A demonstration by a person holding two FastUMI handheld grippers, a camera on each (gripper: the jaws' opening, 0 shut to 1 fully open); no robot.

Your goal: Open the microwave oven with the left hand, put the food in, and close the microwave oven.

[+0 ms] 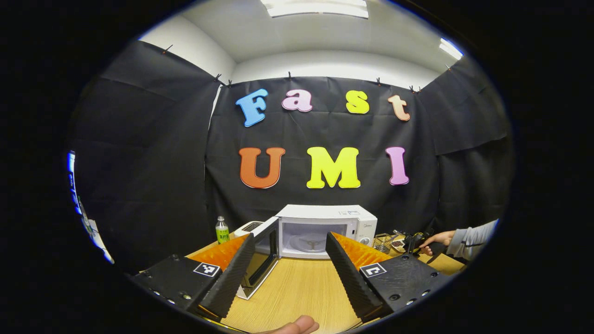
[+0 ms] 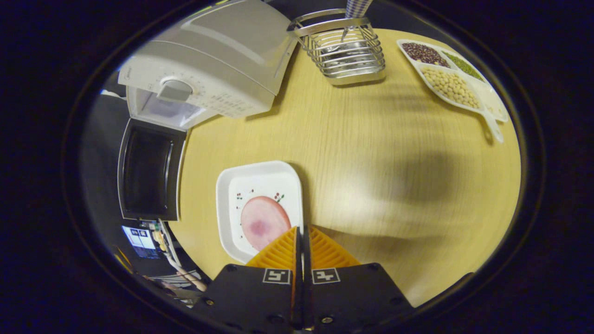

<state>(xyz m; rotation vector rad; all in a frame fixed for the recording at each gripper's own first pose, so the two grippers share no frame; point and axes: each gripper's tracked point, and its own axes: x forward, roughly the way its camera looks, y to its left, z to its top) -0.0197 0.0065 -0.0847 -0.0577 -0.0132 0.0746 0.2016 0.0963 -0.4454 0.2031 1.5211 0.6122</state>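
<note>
In the left gripper view the microwave oven (image 1: 327, 230) stands on the table (image 1: 297, 290) at its far side, against the booth's wall. Its door (image 1: 260, 260) is swung open to the left, and the turntable (image 1: 310, 242) lies inside the cavity. A bottle (image 1: 222, 229) stands left of the oven, and behind the door sits something that may be a toaster (image 1: 248, 227) (too small to tell). Right of the oven stands a wire basket (image 1: 383, 242).

In the right gripper view a plate (image 2: 260, 208) lies on the table, with a slice of food (image 2: 264, 222) on it. The divided dish (image 2: 452, 83) lies right of the wire basket.
</note>
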